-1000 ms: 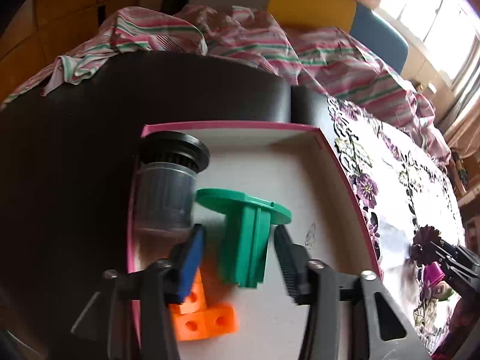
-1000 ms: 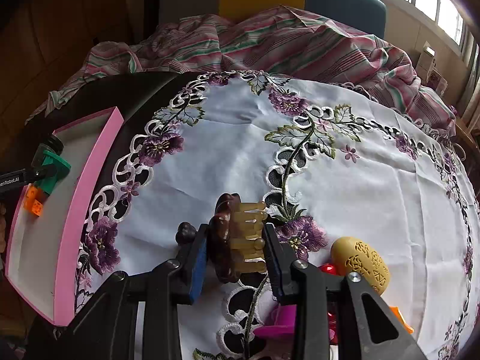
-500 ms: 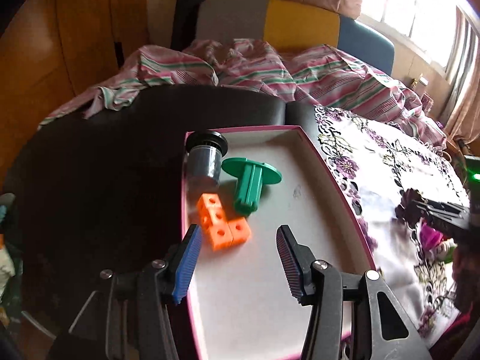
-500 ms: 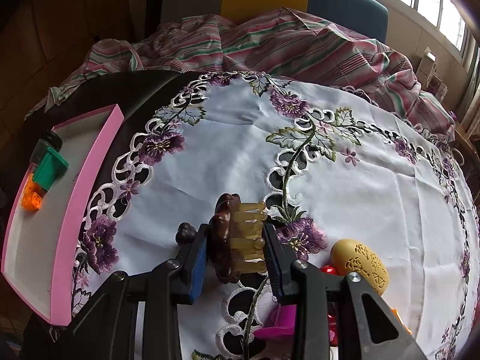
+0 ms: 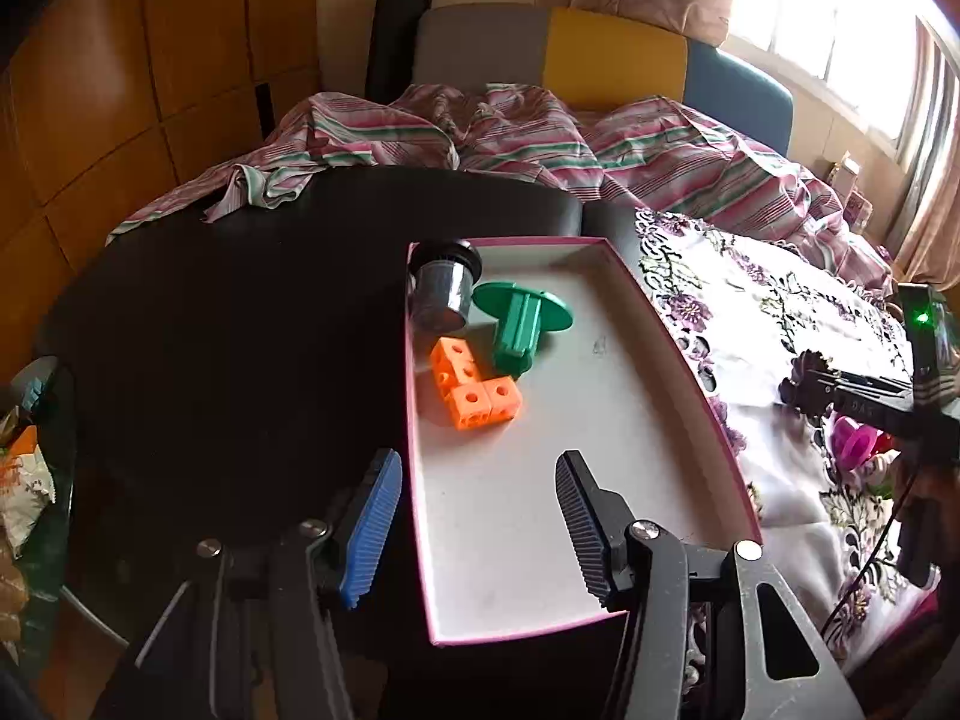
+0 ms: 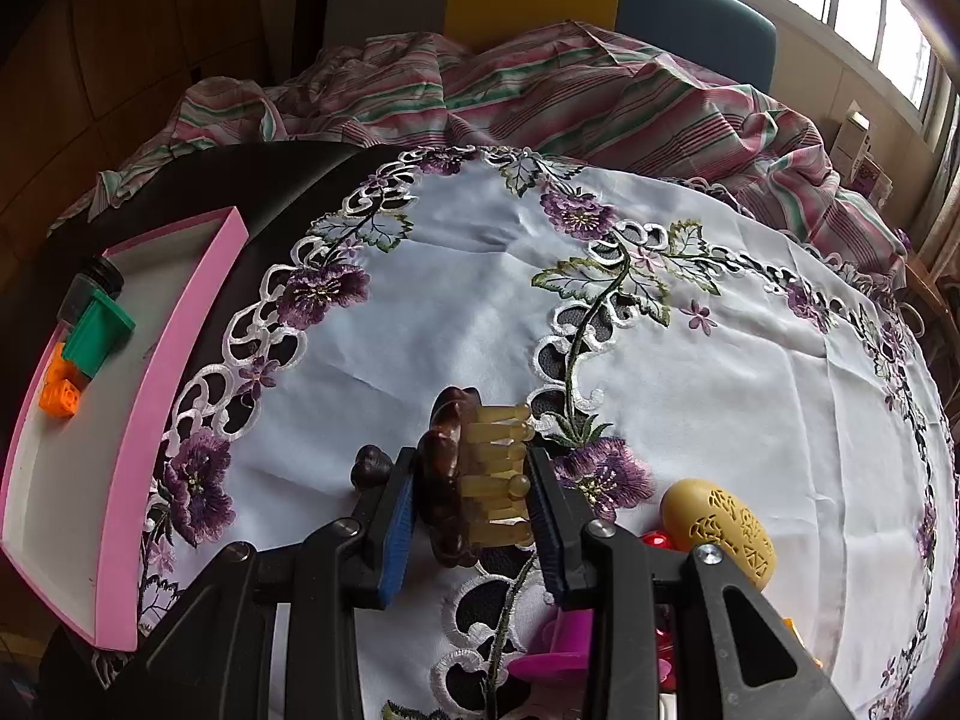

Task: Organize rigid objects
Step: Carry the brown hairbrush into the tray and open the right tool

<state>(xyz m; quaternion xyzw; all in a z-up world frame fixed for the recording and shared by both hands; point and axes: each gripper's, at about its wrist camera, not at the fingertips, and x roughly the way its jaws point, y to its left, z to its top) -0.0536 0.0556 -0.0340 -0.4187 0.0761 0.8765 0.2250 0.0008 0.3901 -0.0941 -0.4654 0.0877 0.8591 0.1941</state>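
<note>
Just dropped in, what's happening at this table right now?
A person is sorting small items into a pink tray. The right claw is shut on a brown hair clip over the embroidered tablecloth. The left claw is empty, its jaws opening above the tray's near end. In the tray lie a green flanged piece, orange cubes and a dark capped jar. A yellow egg-shaped item waits on the cloth.

One pink tray (image 5: 678, 354) — one green spool (image 5: 519, 324), one grey jar (image 5: 441, 294), three orange cubes (image 5: 474, 384).
</note>
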